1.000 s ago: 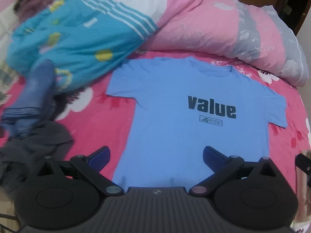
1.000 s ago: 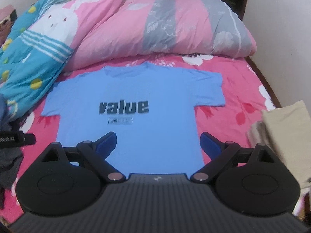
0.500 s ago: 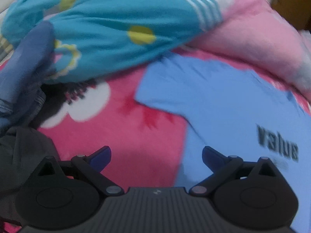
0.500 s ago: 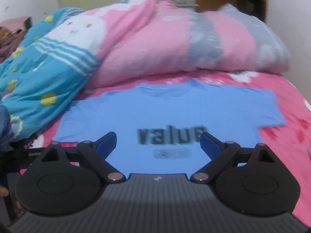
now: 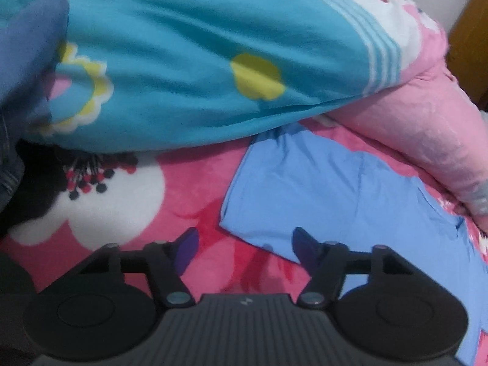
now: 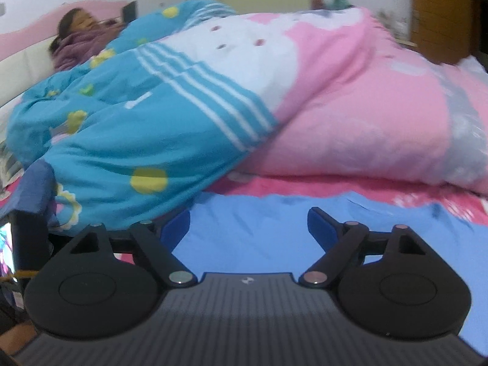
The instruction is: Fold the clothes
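Bed [image 5: 189,183] w/ blue tee [image 5: 350,201], jaws apart

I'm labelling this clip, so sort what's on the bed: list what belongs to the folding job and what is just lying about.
Part of the job:
- blue T-shirt, spread flat on the floral bedsheet
- left tool, open at the sleeve edge
- right tool, open over the shirt

Just lying about:
- turquoise and pink duvet
- jeans, far left
- a person lying at the headboard

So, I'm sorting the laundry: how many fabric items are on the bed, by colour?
Light blue T-shirt: 1
Teal-and-pink duvet: 1
Pink floral bedsheet: 1
Dark blue jeans: 1
Total: 4
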Demonstrator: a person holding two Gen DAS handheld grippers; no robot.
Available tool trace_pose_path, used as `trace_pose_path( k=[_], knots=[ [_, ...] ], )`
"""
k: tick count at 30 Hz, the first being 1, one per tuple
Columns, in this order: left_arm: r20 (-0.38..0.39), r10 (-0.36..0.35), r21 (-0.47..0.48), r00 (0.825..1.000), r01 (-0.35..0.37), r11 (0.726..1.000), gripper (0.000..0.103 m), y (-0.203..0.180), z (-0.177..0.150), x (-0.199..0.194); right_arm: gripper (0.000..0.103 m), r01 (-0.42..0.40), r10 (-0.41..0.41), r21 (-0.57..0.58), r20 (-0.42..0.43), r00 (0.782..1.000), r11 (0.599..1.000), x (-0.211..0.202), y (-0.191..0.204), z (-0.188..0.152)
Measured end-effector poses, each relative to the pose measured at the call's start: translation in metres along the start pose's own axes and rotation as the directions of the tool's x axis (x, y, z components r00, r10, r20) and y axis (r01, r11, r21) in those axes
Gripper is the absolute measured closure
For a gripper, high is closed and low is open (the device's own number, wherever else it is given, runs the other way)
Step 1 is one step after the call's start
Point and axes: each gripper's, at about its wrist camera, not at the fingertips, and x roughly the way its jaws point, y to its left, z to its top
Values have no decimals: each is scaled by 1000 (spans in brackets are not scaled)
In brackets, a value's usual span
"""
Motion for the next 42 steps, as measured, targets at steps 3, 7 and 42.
trace_pose_path(
  k=[3, 7, 42],
  knots=[
    [-23, -1, -44, 1000, 0, 999, 52, 5, 4, 13, 23, -36, 35, -33, -23, 999, 999, 20, 6, 2],
    [-19, 45, -40, 999, -45, 998, 64, 2, 7, 26, 30, -81, 77, -65, -63, 995, 995, 42, 9, 4],
    [204, 4, 510, 979, -110, 853, 98, -63, -27, 7, 90, -376, 185, -291, -521, 834, 880, 206, 85, 9]
  ],
)
